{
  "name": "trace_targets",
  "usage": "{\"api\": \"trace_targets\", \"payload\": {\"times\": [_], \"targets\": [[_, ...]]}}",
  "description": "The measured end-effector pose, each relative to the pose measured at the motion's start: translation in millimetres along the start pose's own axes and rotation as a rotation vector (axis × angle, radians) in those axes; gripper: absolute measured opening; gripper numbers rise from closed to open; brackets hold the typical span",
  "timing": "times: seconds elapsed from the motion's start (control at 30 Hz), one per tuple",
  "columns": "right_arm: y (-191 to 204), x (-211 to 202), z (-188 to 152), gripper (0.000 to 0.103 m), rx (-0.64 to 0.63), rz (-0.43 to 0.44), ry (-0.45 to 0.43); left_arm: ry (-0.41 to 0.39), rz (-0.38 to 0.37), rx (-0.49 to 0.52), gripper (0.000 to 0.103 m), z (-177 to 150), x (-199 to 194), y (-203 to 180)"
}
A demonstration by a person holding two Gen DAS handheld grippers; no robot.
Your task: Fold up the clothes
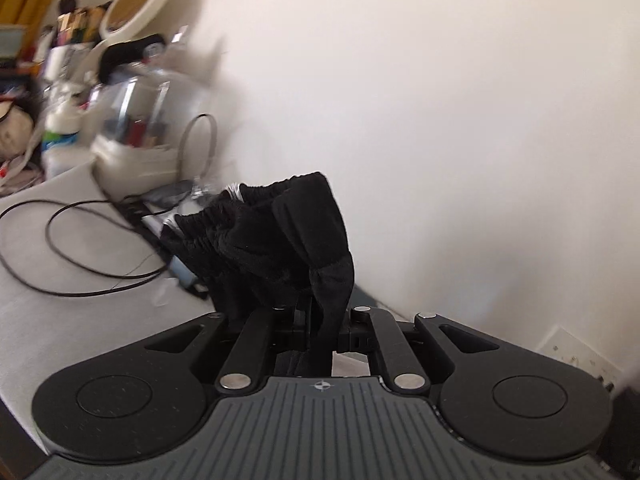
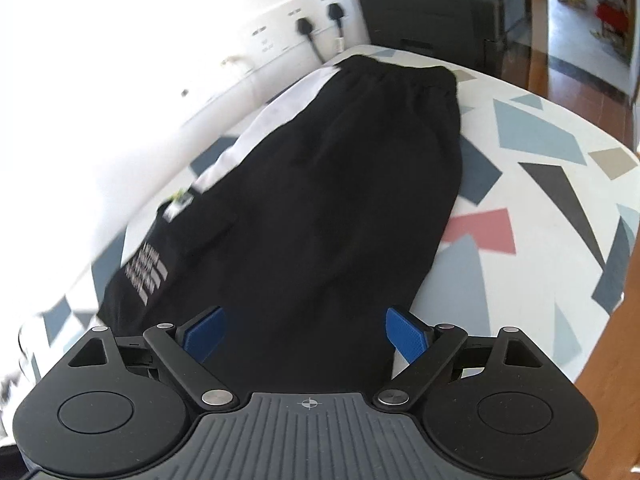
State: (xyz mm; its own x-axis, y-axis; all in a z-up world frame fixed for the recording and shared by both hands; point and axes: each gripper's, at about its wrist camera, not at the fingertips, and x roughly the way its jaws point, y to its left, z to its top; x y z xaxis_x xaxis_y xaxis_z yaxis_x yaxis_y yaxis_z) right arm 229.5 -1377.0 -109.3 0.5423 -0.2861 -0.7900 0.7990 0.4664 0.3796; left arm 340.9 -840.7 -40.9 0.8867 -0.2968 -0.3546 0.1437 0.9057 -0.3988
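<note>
Black trousers (image 2: 320,184) flat on patterned table (image 2: 540,184) — fold barely begun. Left gripper (image 1: 316,320) pinching gathered waistband (image 1: 256,216); right gripper (image 2: 308,332) spread wide, holding nothing.

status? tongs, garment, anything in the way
Left tongs shut on bunched black fabric, lifted. Right tongs open, low over black pants flat on patterned surface. Loose black cable near left side.

Left wrist view: close, level, faces wall (image 1: 440,120). Right wrist view: angled down over tabletop (image 2: 540,184).
</note>
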Motion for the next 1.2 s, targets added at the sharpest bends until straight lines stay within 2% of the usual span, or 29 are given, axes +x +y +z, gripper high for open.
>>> {"api": "trace_targets", "payload": {"times": [0.13,0.2,0.37,0.43,0.47,0.5,0.53,0.6,0.77,0.87,0.97,1.07,1.2], "targets": [[-31,14,26,0.086,0.053,0.013,0.001,0.082,-0.134,0.155,0.009,-33,13,-76],[-49,21,39,0.086,0.068,0.019,0.003,0.133,-0.21,0.254,0.009,-62,23,-117],[-95,41,67,0.086,0.062,0.029,0.013,0.364,-0.338,0.514,0.009,-153,57,-203],[-109,51,78,0.086,0.043,0.043,0.04,0.495,-0.336,0.622,0.012,-194,70,-230],[-114,56,83,0.086,0.032,0.055,0.055,0.541,-0.31,0.669,0.014,-211,74,-241],[-119,61,88,0.086,0.021,0.069,0.07,0.55,-0.279,0.703,0.016,-222,74,-250],[-122,66,91,0.086,0.008,0.093,0.087,0.539,-0.254,0.715,0.017,-226,72,-254],[-125,75,98,0.085,-0.021,0.154,0.122,0.549,-0.243,0.672,0.024,-219,69,-256],[-98,105,103,0.085,-0.108,0.371,0.26,0.626,-0.284,0.435,0.036,-180,62,-236],[-65,122,97,0.085,-0.168,0.508,0.346,0.615,-0.279,0.339,0.045,-161,49,-218],[-27,139,86,0.085,-0.238,0.581,0.416,0.55,-0.221,0.3,0.059,-143,34,-200],[3,154,70,0.087,-0.319,0.566,0.446,0.477,-0.082,0.315,0.071,-132,32,-183],[28,166,50,0.09,-0.418,0.5,0.423,0.437,0.236,0.303,0.071,-126,43,-142]]}}
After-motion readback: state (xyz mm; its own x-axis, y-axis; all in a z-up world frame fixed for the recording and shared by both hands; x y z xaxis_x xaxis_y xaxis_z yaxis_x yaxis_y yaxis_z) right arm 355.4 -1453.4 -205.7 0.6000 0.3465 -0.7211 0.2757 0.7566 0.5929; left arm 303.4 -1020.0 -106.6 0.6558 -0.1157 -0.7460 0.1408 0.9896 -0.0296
